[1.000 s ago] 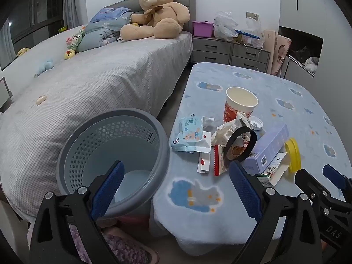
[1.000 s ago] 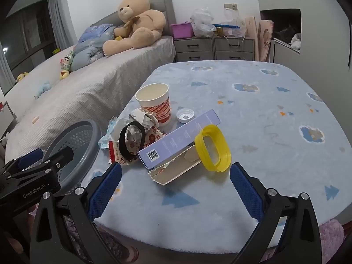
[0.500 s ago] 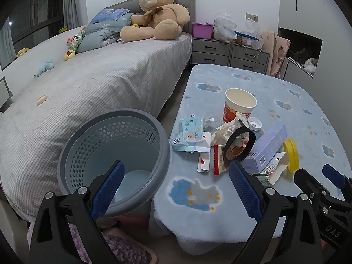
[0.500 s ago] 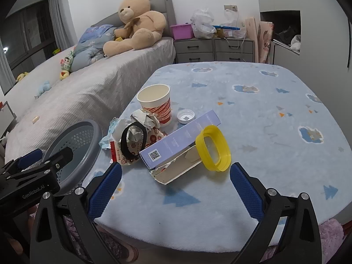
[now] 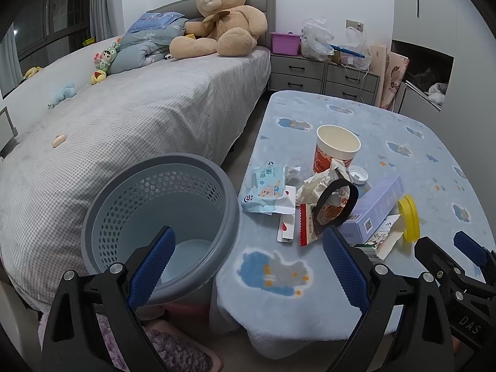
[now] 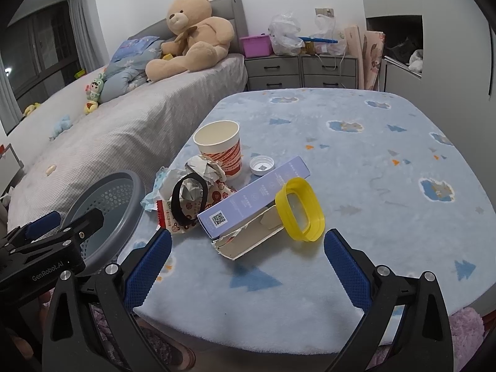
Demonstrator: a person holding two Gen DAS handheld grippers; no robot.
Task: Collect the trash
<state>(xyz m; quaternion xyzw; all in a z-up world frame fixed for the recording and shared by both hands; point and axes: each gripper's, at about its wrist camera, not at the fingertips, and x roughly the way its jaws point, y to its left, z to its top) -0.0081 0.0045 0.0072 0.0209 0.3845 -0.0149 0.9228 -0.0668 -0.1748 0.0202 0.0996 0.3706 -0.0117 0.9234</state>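
Trash (image 6: 248,195) lies heaped near the table (image 6: 372,155) edge beside the empty bin (image 5: 161,217), just as a second ago. Both grippers, left (image 5: 248,266) and right (image 6: 248,263), stay spread wide and barely shift, so collecting has not started.

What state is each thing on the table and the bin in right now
left gripper: open, empty
right gripper: open, empty
paper cup: upright, empty
purple box: lying flat
yellow ring: on edge
white cap: open side up
basket: upright, no trash visible
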